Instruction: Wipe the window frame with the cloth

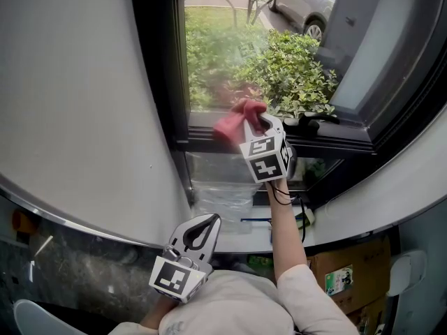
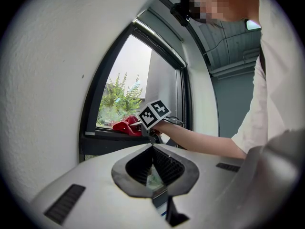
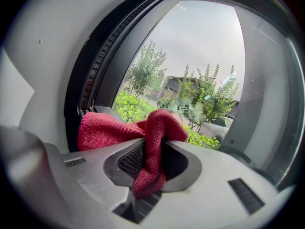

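Pinching the cloth [image 1: 230, 124], right hand-held gripper [image 1: 260, 121] holds it on window frame [image 1: 342, 142]; left hand-held gripper [image 1: 211, 219] closed.

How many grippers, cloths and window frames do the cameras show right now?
grippers: 2 (left gripper, right gripper)
cloth: 1
window frame: 1
total: 4

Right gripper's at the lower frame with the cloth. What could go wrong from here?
The right gripper pinches just one fold of the red cloth, and the window sash stands open: a slip could drop the cloth outside. The black handle sits close to the gripper's right and might catch it on a sideways wipe.
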